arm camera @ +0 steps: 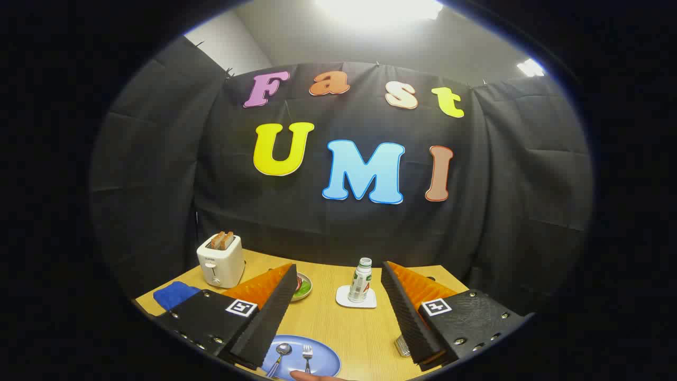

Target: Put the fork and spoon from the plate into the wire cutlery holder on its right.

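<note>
A blue plate lies on the wooden table low between my fingers, nearer the left one. On it rest a spoon and, to its right, a fork, both with heads pointing away from me. A small part of the wire cutlery holder peeks out beside the right finger, mostly hidden by it. My gripper hangs above the table, open wide, with nothing between its fingers. A fingertip of a person shows at the plate's near rim.
A white toaster with bread slices stands at the back left, a blue cloth beside it. A small bowl sits behind the left finger. A bottle stands on a white coaster mid-table.
</note>
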`<state>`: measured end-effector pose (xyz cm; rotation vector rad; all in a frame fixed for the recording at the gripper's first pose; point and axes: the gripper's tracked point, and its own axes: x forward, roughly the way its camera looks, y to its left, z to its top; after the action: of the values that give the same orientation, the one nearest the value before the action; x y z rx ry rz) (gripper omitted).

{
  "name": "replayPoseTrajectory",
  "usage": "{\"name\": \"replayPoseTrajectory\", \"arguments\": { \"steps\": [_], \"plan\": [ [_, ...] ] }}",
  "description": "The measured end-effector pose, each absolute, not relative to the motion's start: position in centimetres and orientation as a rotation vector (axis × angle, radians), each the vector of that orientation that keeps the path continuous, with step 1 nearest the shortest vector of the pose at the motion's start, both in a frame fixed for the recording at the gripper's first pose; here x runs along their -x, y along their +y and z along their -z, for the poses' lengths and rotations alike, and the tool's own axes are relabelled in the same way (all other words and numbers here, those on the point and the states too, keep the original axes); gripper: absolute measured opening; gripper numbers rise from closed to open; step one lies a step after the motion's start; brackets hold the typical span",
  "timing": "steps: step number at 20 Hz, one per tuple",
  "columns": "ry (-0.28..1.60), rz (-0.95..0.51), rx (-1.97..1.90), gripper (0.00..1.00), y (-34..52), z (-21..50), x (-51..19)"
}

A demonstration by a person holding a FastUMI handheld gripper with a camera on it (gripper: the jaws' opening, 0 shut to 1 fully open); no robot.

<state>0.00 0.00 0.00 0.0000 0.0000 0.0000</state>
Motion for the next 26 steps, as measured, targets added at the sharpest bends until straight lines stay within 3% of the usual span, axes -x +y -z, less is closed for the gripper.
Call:
{"name": "replayPoseTrajectory", "arguments": {
  "steps": [26],
  "plan": [
    [0.212, -0.051, 0.003, 0.97, 2.2, 7.5, -0.1]
  ]
}}
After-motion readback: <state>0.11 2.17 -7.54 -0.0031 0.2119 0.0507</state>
